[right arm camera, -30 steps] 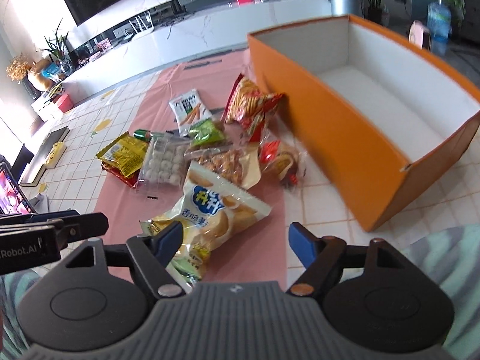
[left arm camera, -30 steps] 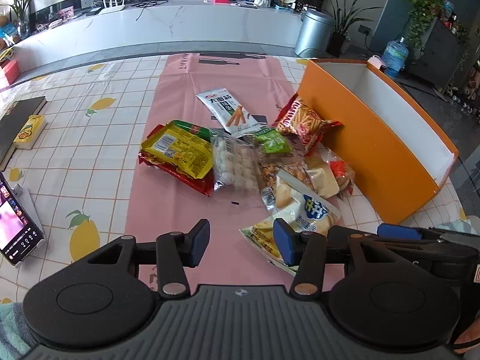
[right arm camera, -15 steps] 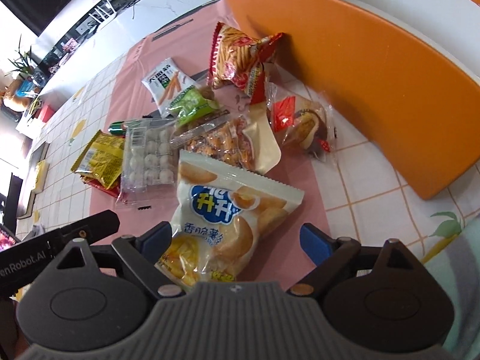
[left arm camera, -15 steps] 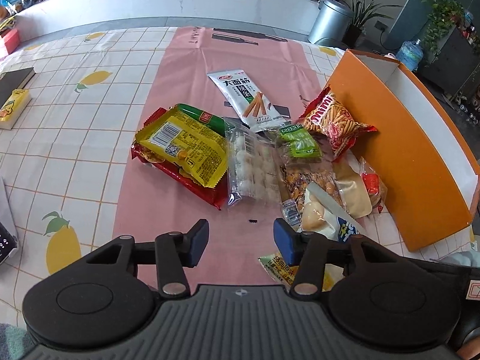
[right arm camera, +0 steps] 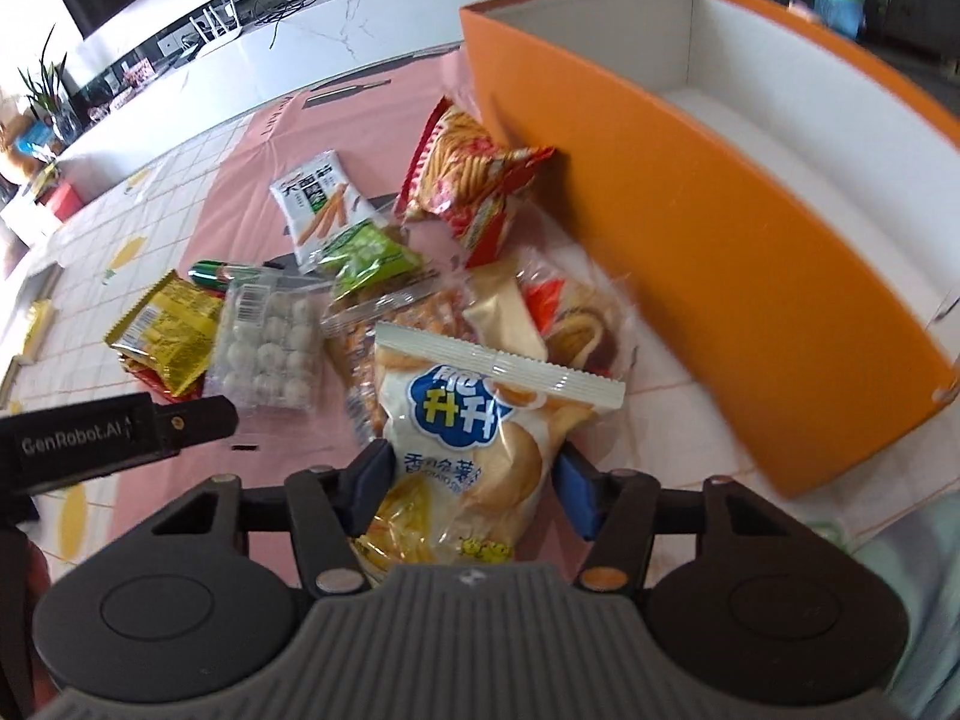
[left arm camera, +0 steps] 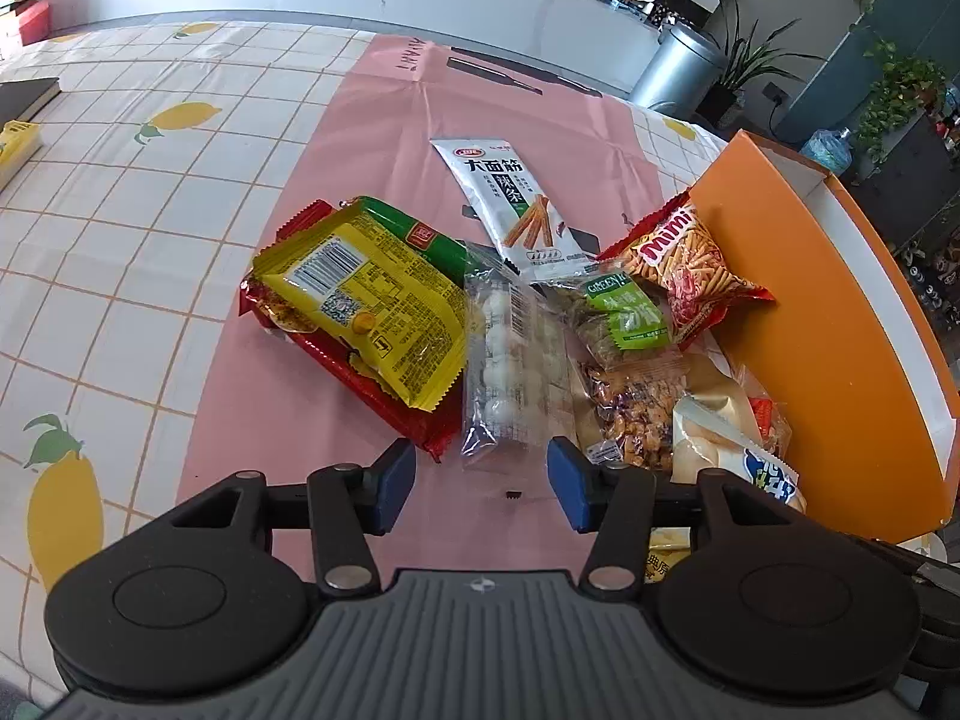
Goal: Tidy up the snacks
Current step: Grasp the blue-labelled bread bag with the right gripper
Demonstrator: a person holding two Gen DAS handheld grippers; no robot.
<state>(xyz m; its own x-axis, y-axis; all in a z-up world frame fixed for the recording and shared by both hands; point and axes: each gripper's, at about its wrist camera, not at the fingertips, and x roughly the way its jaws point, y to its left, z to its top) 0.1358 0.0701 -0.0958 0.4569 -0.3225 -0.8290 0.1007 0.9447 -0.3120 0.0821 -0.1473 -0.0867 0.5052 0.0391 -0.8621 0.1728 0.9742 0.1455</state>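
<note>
A pile of snack packs lies on the pink mat beside an orange box [right arm camera: 720, 252]. My right gripper [right arm camera: 474, 483] is shut on a white chip bag with a blue logo [right arm camera: 474, 426], which is raised and tilted toward the camera. The bag's edge also shows in the left wrist view [left arm camera: 744, 456]. My left gripper [left arm camera: 483, 483] is open and empty, just in front of a clear pack of white balls [left arm camera: 510, 360]. A yellow packet [left arm camera: 366, 300] lies to the left of that pack, and a red Mimi bag [left arm camera: 690, 264] leans against the box [left arm camera: 840, 330].
A white stick-snack pack [left arm camera: 510, 204], a green pack [left arm camera: 630, 312] and a nut pack [left arm camera: 636, 414] lie in the pile. The box interior [right arm camera: 810, 138] is white. The tablecloth [left arm camera: 120, 210] has lemon prints. A bin [left arm camera: 678, 66] stands beyond the table.
My right gripper has closed on the chip bag and lifted it. My left gripper has moved forward toward the clear pack, still open.
</note>
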